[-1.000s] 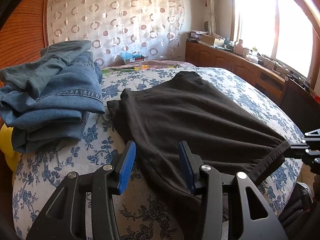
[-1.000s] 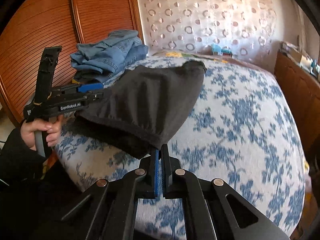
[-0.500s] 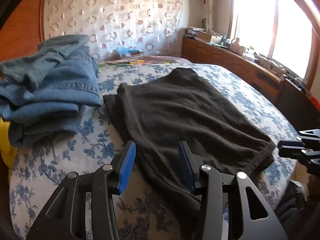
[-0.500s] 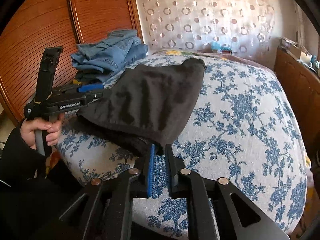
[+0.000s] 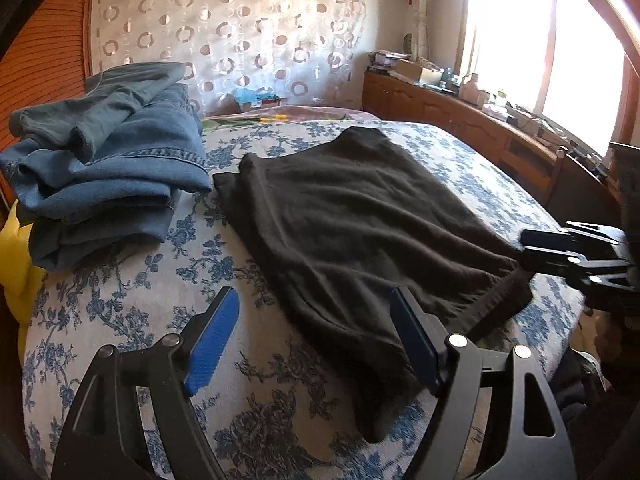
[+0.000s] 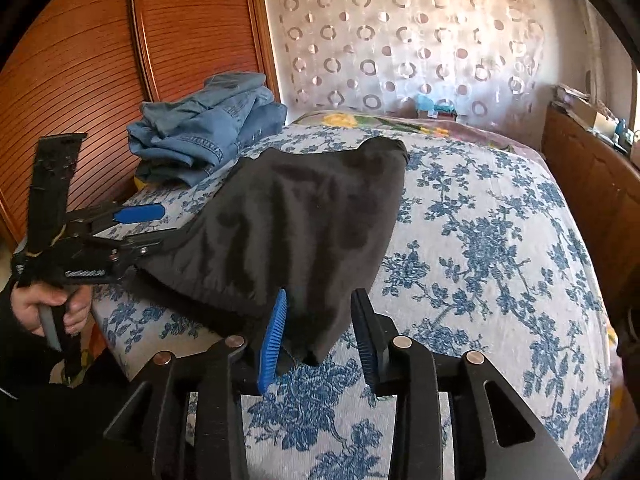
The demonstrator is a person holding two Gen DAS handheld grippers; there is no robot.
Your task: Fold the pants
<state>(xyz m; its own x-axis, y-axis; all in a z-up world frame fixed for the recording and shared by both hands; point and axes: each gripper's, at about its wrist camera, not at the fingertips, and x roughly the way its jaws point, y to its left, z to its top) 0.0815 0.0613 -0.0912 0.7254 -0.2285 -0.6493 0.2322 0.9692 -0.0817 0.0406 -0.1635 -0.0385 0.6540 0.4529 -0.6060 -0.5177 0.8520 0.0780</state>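
The left gripper (image 5: 312, 340) has its jaws wide apart with nothing between the blue pads; it hangs over the near edge of the bed (image 5: 132, 312), its right finger just above the near left corner of the black pants (image 5: 360, 232). The right gripper (image 6: 320, 340) also stands with jaws apart, the near right corner of the pants lying loose between its pads (image 6: 274, 340) without being pinched.

The pants lie flat on the flowered bedspread, running from the near edge toward the far end of the bed, with a hemmed band along their near edge. Part of that near edge droops over the bed's side and is lost in shadow, so how many layers lie there cannot be told.

In the right wrist view a bare hand (image 6: 48, 308) grips the handle of the left gripper; white lettering on the gripper's side is too blurred to read. The person's sleeve is cut off at the lower left of that view.

A stack of folded jeans (image 5: 104, 168) sits near the bed's left edge, just beside the pants without touching them. Something yellow (image 5: 16, 264) shows below the stack, mostly hidden. Beyond the bed hangs a curtain with ring patterns (image 6: 400, 40), a wooden wardrobe (image 6: 80, 60) stands at the left, and a cluttered wooden cabinet (image 5: 460, 116) runs under the overexposed window.
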